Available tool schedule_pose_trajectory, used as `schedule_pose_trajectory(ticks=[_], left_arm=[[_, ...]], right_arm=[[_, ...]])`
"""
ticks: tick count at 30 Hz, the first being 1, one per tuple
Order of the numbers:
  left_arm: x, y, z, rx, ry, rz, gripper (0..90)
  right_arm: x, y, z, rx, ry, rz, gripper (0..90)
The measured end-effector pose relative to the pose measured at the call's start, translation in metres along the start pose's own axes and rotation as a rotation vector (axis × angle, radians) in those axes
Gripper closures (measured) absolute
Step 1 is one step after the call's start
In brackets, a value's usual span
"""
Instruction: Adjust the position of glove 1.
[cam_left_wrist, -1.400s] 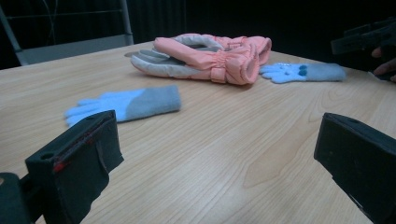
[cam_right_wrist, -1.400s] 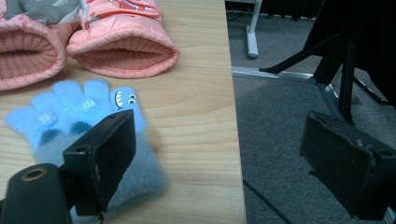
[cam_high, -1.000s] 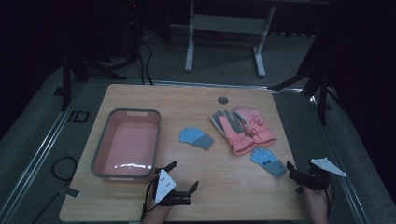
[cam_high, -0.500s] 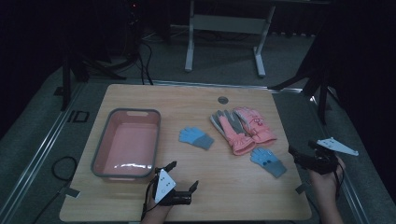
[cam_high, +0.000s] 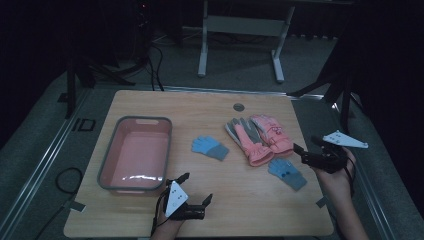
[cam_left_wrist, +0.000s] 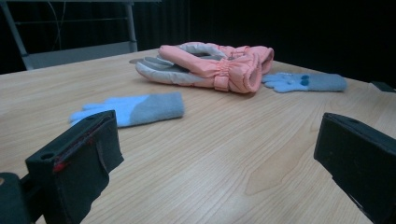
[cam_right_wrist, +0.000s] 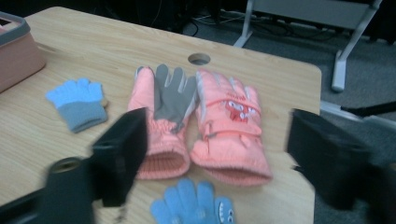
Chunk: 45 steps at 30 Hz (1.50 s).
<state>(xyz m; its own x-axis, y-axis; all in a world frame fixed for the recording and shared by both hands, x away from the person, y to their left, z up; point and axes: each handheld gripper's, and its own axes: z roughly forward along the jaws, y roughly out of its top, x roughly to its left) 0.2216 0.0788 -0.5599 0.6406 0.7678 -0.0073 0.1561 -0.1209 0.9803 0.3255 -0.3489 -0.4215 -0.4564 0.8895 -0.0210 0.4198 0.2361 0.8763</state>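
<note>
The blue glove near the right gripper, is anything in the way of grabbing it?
No. The right gripper hovers beside the blue glove with open, empty jaws that have just been closing a little, and bare table lies between them. The pink gloves lie just beyond, not across the path.

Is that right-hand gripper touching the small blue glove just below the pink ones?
Apart. In the high view the right gripper sits off the blue glove, with bare wood between. The right gripper view shows its open jaws holding nothing.
</note>
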Motion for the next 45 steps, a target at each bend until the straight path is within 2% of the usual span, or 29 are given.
schedule_pose_trajectory(ticks=[4,6,11,16,18,22,23,25,26,27,31,36,45], left_arm=[[0.000,0.000,0.000,-0.003,-0.003,-0.003,0.7],[0.001,0.000,0.000,-0.003,-0.004,-0.003,0.7],[0.001,0.000,0.000,-0.004,-0.008,-0.005,0.7],[0.001,0.000,0.000,-0.007,-0.010,-0.008,0.7],[0.001,0.000,0.000,-0.006,-0.012,-0.007,0.7],[0.002,0.000,0.000,-0.006,-0.013,-0.014,0.7],[0.002,0.000,0.000,-0.007,-0.013,-0.015,0.7],[0.001,0.000,0.000,-0.006,-0.014,-0.010,0.7],[0.001,0.000,0.000,-0.007,-0.011,-0.008,0.7],[0.000,0.000,0.000,-0.007,-0.004,-0.005,0.7],[-0.001,0.000,0.000,-0.006,0.006,0.008,0.7],[-0.001,0.000,-0.001,-0.009,-0.003,0.009,0.7],[-0.001,0.000,-0.001,-0.009,-0.004,0.011,0.7]], right_arm=[[0.009,0.012,0.006,-0.007,0.046,-0.052,30.4],[0.015,0.018,0.010,-0.014,0.058,-0.081,29.3],[0.032,0.029,0.025,-0.002,0.153,-0.153,27.5],[0.051,0.036,0.046,0.019,0.252,-0.181,33.7],[0.059,0.037,0.055,0.020,0.266,-0.197,36.9],[0.073,0.040,0.077,0.046,0.345,-0.218,39.8],[0.077,0.040,0.082,0.048,0.348,-0.229,41.0],[0.085,0.041,0.092,0.061,0.383,-0.239,42.3],[0.091,0.042,0.098,0.068,0.389,-0.258,48.3],[0.093,0.042,0.102,0.081,0.396,-0.264,50.5],[0.110,0.041,0.123,0.113,0.424,-0.296,51.6],[0.126,0.035,0.150,0.132,0.458,-0.318,51.0],[0.149,0.029,0.191,0.180,0.493,-0.370,59.0]])
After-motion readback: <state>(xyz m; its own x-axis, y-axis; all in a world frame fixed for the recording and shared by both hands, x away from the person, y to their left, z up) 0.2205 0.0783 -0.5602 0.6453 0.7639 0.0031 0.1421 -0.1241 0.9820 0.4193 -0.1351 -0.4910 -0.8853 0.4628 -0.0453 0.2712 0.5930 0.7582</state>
